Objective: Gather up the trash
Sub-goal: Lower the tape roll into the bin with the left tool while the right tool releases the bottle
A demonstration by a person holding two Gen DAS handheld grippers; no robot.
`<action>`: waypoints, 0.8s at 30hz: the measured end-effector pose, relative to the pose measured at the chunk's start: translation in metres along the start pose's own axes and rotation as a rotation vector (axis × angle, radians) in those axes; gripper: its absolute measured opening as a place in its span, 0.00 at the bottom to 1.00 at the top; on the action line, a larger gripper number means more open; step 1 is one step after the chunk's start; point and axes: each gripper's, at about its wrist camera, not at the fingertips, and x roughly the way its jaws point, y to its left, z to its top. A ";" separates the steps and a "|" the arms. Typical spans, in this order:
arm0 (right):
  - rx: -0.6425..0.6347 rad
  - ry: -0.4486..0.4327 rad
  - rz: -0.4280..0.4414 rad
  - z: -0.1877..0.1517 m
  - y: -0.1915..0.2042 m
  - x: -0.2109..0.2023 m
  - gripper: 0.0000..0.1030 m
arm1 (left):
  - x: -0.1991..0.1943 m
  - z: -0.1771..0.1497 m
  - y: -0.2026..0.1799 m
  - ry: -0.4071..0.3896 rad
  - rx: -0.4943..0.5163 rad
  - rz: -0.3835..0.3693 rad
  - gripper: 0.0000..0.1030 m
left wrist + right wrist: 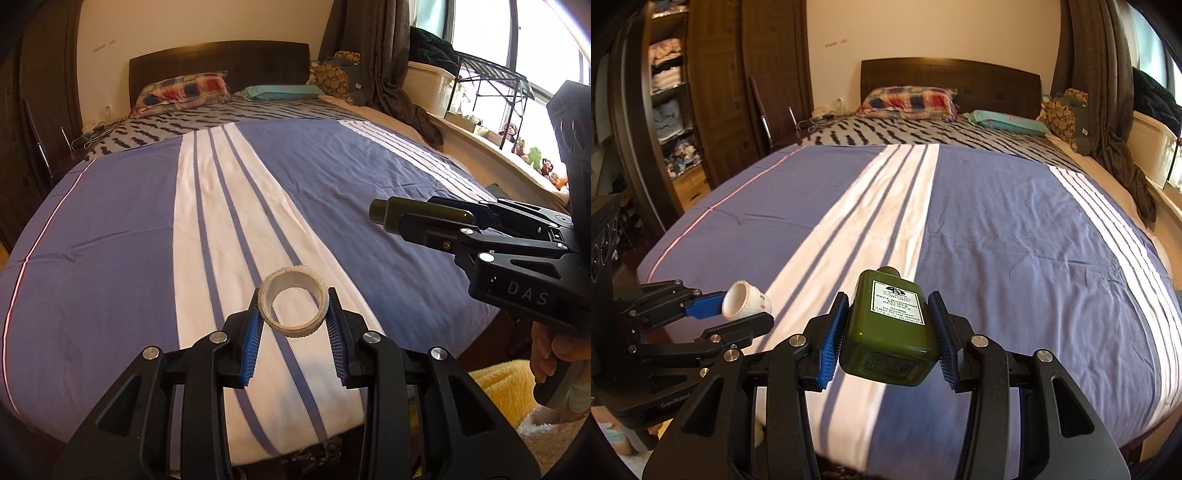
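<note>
Holding a roll of tape (293, 302) low in the middle of its own view, the left gripper (293, 314) has its blue jaws partly open and pressed on both sides of the roll. The roll is white, and you can see the bed (129, 229) through its hole. The right gripper (890, 325) has its jaws partly open too, pressed on a green bottle (892, 325) with a white label. The bottle sits low in the middle of that view, its neck pointing away. Both things are up in the air over the blue and white striped blanket (1015, 240). Two pillows (908, 99) lie at the far end.
</note>
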 end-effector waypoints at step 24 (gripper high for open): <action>0.040 0.061 0.085 -0.128 0.036 -0.057 0.44 | -0.038 -0.134 -0.018 0.087 -0.043 -0.070 0.30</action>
